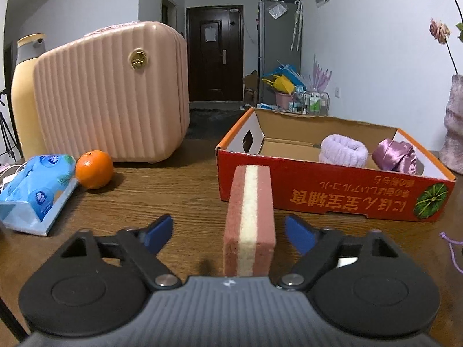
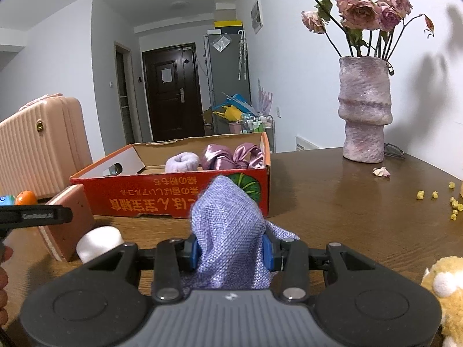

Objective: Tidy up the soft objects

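Sponge (image 1: 249, 222), pink with a cream stripe down the middle, standing on edge bottom-centre of the left wrist view, right between the blue pads of the left gripper (image 1: 228, 232). Pads standing apart on both sides, not touching it, gap visible on each side. Same sponge at the lower left of the right wrist view, next to a white roll-looking thing (image 2: 99, 243).

Right gripper (image 2: 230, 250) clamped on a lavender woven cloth (image 2: 228, 231), bunched up and poking upward in the centre of that view.

Just behind both: red cardboard box (image 1: 332, 193), open top, upside-down print and a green pumpkin picture on the front wall. Inside, toward the right end, a fluffy lilac scrunchie (image 1: 343, 150) and a shiny purple satin piece (image 1: 395, 154) beside it.

All on a dark wooden table (image 1: 179, 199). Left half of the left view: orange (image 1: 94, 169), blue tissue pack (image 1: 34, 190), ribbed pink case (image 1: 113, 92) behind. Upper right of the right view: rough pinkish vase (image 2: 364, 112) with dried roses. Yellow plush toy (image 2: 445, 292) peeking in at the bottom right edge.
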`<state>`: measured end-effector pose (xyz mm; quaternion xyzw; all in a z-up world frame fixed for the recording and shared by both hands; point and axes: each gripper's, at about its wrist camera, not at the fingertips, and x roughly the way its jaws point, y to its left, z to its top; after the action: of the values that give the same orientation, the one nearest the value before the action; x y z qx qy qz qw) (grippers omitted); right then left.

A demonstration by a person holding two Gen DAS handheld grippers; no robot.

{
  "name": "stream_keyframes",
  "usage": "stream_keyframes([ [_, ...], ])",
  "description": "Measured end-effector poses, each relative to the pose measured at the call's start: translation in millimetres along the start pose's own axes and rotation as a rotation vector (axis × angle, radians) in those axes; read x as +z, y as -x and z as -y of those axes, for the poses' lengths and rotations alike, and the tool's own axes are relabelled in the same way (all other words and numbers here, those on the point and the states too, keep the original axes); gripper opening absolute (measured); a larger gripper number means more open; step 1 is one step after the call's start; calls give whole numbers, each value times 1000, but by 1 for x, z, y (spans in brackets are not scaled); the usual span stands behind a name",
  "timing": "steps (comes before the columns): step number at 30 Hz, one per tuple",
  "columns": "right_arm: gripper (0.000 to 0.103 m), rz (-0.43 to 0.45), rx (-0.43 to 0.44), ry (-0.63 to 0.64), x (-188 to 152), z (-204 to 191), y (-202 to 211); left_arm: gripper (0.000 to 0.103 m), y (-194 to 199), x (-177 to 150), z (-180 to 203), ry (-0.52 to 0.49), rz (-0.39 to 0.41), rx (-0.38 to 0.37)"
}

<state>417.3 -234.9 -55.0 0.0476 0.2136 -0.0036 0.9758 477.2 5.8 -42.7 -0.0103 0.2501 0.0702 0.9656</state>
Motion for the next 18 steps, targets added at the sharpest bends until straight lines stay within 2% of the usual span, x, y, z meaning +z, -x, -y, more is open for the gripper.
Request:
stream_keyframes([
  [2, 39, -1, 2, 7, 0, -1, 0, 64, -6, 1, 0, -9, -8, -2],
  [4, 39, -1, 3, 4, 0, -1, 0, 37, -12, 2, -1, -14, -23, -20],
  [5, 39, -2, 3, 2, 0, -1, 0, 31, -14, 2, -1, -17, -31, -30],
  [8, 39, -5, 7, -3, 0, 1, 0, 31, -17, 1, -2, -20, -54, -54],
  [18, 39, 5, 23, 7, 0, 0, 2, 31, 3, -1, 0, -32, 24, -48],
])
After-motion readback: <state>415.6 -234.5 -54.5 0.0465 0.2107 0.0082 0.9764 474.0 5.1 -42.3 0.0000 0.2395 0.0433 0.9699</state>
